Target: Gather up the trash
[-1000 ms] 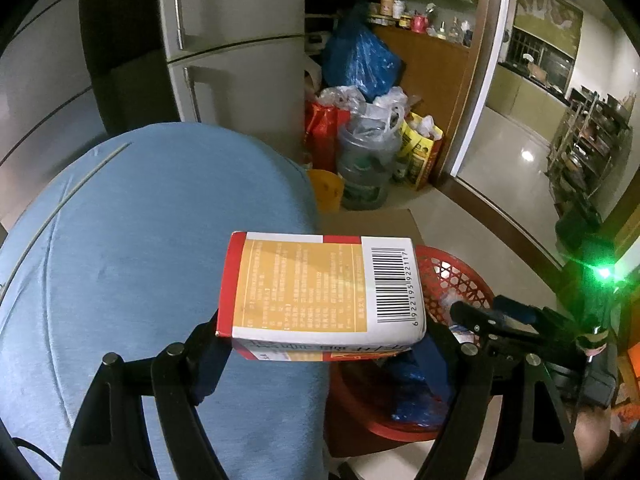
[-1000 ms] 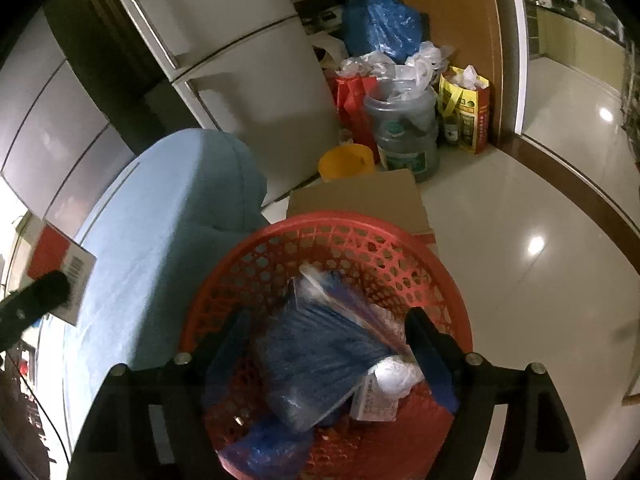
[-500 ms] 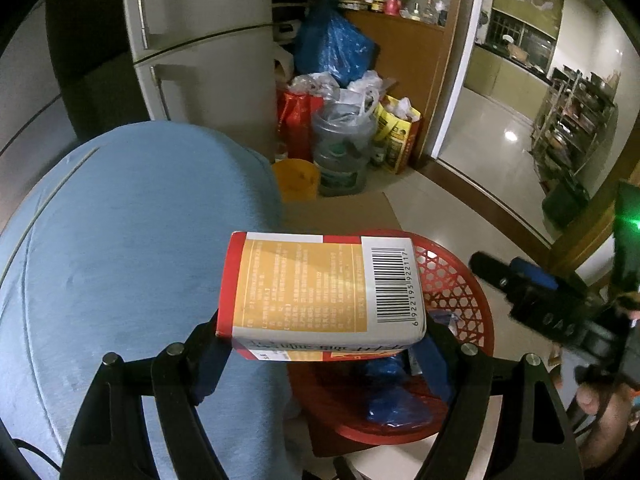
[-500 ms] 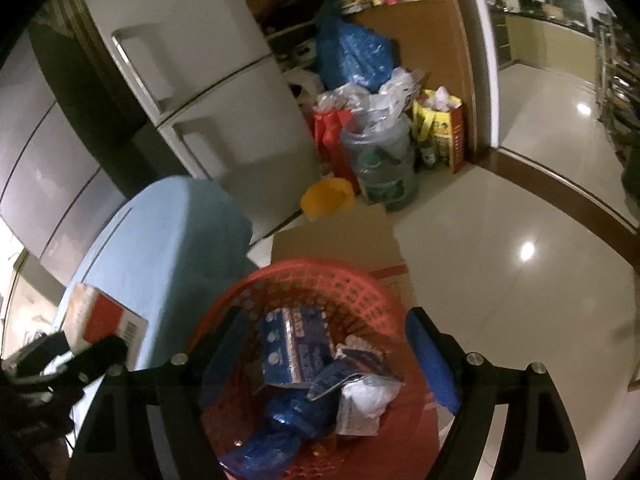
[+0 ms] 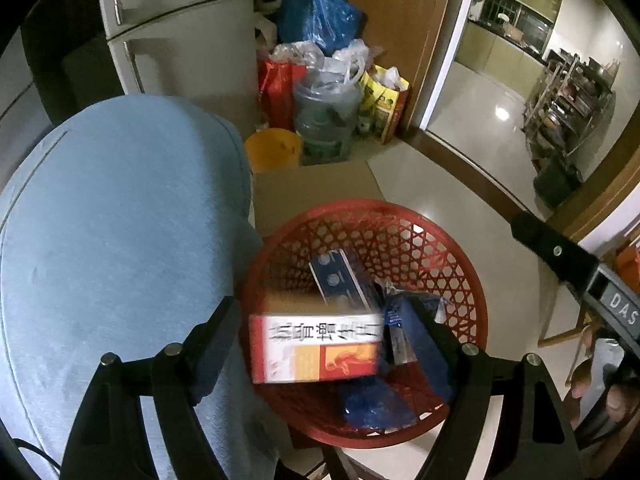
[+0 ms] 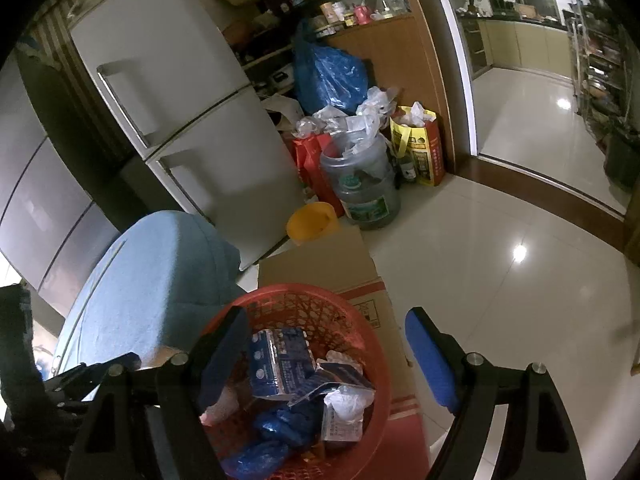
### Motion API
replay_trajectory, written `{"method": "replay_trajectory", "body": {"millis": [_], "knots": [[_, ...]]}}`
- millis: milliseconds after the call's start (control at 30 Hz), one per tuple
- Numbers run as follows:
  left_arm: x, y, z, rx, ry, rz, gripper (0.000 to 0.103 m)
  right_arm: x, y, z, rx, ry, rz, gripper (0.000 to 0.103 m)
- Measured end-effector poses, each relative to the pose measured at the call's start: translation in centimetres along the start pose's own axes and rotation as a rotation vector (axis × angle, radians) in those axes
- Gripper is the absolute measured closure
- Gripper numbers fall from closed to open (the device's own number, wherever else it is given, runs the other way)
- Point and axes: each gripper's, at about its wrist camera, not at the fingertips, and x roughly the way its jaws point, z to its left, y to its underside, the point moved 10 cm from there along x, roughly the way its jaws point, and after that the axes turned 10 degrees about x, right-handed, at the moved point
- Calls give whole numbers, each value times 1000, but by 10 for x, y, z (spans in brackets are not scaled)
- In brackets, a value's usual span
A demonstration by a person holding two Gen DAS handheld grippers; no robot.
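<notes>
Over red basket (image 5: 460,264), blurred red-white-orange carton (image 5: 316,348), unclamped between spread left gripper (image 5: 324,344), right gripper (image 6: 324,344) empty, released

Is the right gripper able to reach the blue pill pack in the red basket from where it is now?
Probably yes. The right gripper is open and empty above the red basket, and the blue pill pack lies on top of the trash with nothing covering it.

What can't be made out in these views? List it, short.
- Left wrist: the carton is motion-blurred. Its print is unreadable, and whether it rests on the trash is unclear.
- Both views: the bottom of the red basket, covered by wrappers.
- Right wrist: shelf jars, too small to identify.
</notes>
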Motion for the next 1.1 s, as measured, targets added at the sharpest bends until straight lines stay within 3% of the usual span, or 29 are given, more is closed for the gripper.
{"method": "replay_trajectory", "body": {"millis": [367,1100], "knots": [[-21,2,13,-12,-18,-47,21,-12,0,18,-19,-20,-25,19],[-107,49,104,-173,-207,-239,20,-40,64,94,-202,-16,-40,19]]}}
